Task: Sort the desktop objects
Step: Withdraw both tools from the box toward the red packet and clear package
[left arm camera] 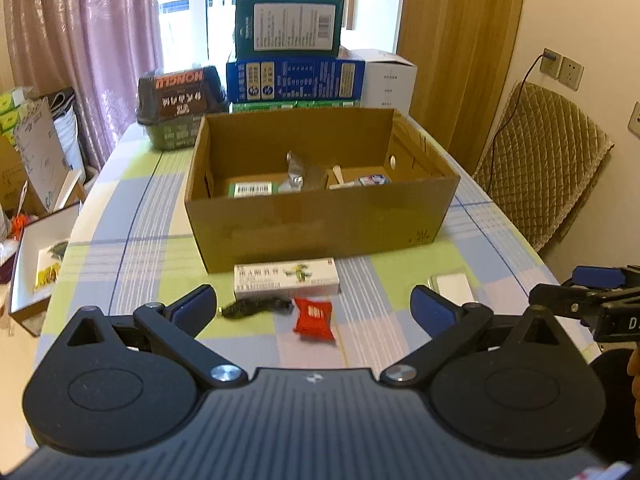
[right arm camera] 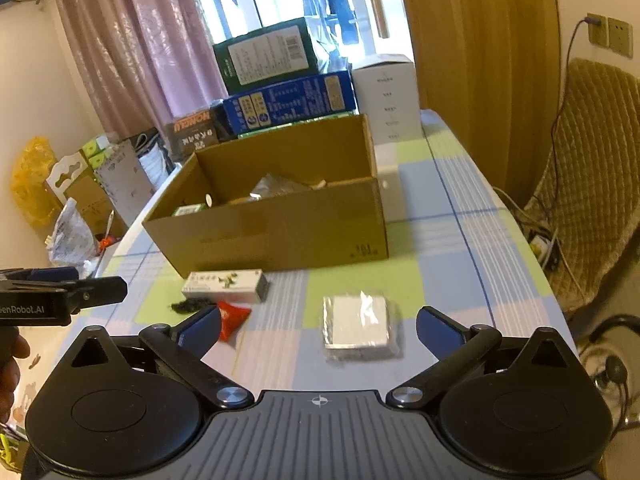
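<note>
The left gripper (left arm camera: 314, 306) hung with its blue-padded jaws spread wide and nothing between them; just ahead of it on the checked tablecloth (left arm camera: 140, 216) lay a red sachet (left arm camera: 314, 317), a small dark tangled thing (left arm camera: 256, 307) to the sachet's left, and a long white medicine carton (left arm camera: 287, 278) just beyond both, close to the front wall of the cardboard box (left arm camera: 320, 224). The right gripper (right arm camera: 320, 332) was likewise open and empty; a flat white packet in clear wrap (right arm camera: 358, 326) lay on the cloth between its fingers' line and a little ahead, apart from either pad; the same packet showed at the right edge of the left view, near the left gripper's right finger.

The sachet was bright red, pillow-shaped, with pale printing too blurred to read; the carton was white with a green plant drawing and green lettering on top; the packet was square, plain white, its wrapper crinkled and glinting.

The box stood open-topped and brown, near the middle of the table; inside it sat a green-and-white carton with a barcode (left arm camera: 253, 189) at the left, a crumpled silvery bag (left arm camera: 302, 172) in the middle, and some small pale items at the right that I could not make out. Behind the box stood stacked cartons, dark green (left arm camera: 289, 26) above blue (left arm camera: 295, 79), and a white one (left arm camera: 389, 80) beside them.
</note>
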`<state>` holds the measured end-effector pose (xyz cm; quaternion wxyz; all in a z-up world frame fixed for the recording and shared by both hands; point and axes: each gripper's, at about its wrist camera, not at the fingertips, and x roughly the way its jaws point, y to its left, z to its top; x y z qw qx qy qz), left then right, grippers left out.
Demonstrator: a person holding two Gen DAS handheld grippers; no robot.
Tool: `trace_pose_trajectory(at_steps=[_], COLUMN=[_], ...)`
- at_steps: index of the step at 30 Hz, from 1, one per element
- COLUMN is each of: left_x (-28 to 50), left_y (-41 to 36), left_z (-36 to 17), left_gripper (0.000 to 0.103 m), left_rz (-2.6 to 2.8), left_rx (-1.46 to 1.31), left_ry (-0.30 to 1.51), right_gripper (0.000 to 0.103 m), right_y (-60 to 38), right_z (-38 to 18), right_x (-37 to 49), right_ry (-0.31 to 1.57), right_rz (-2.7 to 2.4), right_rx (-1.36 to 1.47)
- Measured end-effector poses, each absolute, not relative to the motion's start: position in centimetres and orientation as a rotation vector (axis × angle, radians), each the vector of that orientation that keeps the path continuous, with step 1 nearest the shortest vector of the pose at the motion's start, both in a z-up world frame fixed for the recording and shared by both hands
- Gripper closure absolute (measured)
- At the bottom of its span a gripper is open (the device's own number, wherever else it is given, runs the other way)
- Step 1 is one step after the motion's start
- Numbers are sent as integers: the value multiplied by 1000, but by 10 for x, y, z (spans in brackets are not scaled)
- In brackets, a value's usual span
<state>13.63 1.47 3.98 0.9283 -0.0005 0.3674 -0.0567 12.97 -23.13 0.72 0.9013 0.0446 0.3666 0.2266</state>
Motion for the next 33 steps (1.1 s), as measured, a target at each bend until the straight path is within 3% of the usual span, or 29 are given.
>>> trace_pose_trajectory(at_steps=[16, 33], left_x=[95, 115], left_y=[8, 7], left_z=[14, -18], left_gripper=[3, 3], left_rz=[-103, -113], left_rx=[-23, -19], left_ry=[787, 810], right_gripper=[2, 2], right_y=[-249, -251], right_z=[-16, -42], right_x=[109, 123], right_ry=[798, 848], right_rz=[428, 401], right_rx=[98, 109])
